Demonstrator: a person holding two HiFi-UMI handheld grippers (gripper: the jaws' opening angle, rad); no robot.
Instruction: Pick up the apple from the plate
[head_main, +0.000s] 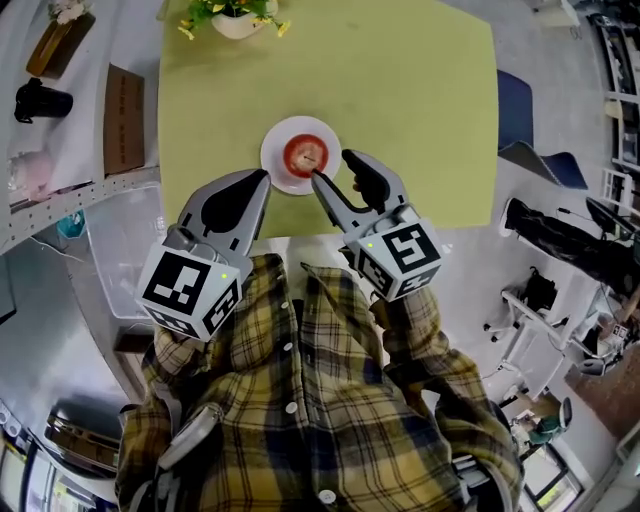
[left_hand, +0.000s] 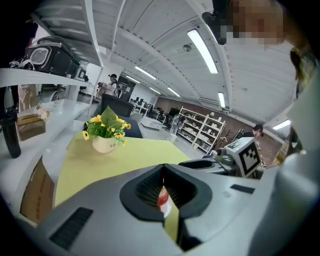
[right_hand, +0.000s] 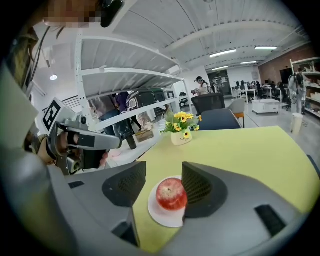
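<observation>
A red apple (head_main: 305, 153) sits on a small white plate (head_main: 278, 160) near the front edge of the yellow-green table (head_main: 400, 100). My right gripper (head_main: 332, 165) is open at the plate's right side, just short of the apple, touching nothing. In the right gripper view the apple (right_hand: 171, 194) shows between the two dark pads (right_hand: 197, 185), a little beyond them, on its plate (right_hand: 162, 217). My left gripper (head_main: 262, 177) is shut and empty, just left of the plate. Through its thin slit only a sliver of apple (left_hand: 163, 200) shows.
A white pot of yellow flowers (head_main: 235, 18) stands at the table's far edge. Left of the table a white shelf (head_main: 60, 150) carries a black bottle (head_main: 40, 100) and a brown box (head_main: 123, 118). Blue chairs (head_main: 520, 105) stand on the right.
</observation>
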